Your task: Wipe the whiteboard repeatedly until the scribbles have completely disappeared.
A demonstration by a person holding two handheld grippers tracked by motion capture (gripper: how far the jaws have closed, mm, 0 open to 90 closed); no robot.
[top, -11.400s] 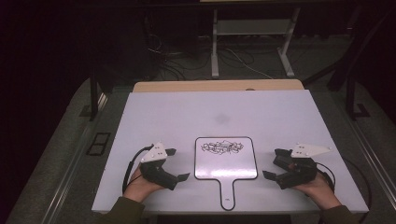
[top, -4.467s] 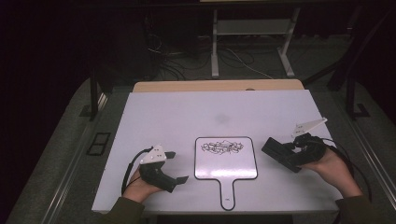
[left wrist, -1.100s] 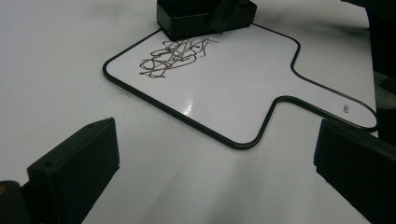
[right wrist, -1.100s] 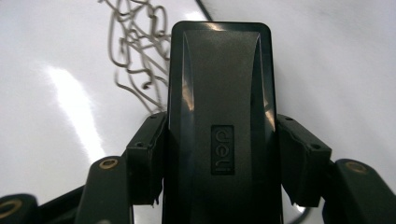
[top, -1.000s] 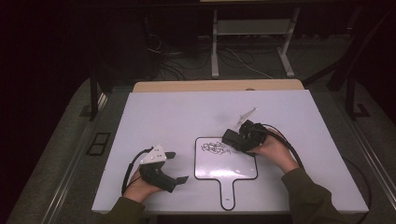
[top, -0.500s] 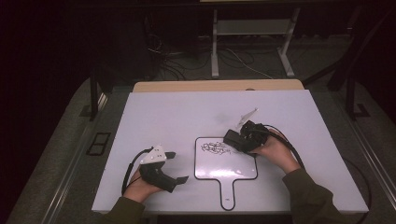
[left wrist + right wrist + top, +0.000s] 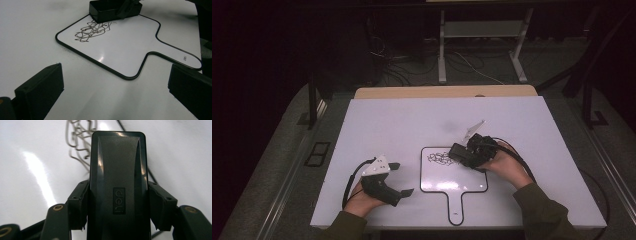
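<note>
clamping the black eraser point(image 7: 117, 195) in the right gripper point(image 7: 468, 152), the person is pressing it on the scribble point(image 7: 91, 31) at the whiteboard's point(image 7: 472, 177) far edge; unpinned, it is risking sliding. left gripper point(image 7: 402, 180) is resting open, near-left.

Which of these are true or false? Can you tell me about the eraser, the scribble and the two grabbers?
1. The right gripper clamps a black eraser. True.
2. The eraser sits on the small whiteboard at the scribble. True.
3. The scribble is all wiped away. False: black lines remain.
4. The left gripper holds the board's handle. False: it is open, empty, beside the board.
5. The board lies on a white table. True.
</note>
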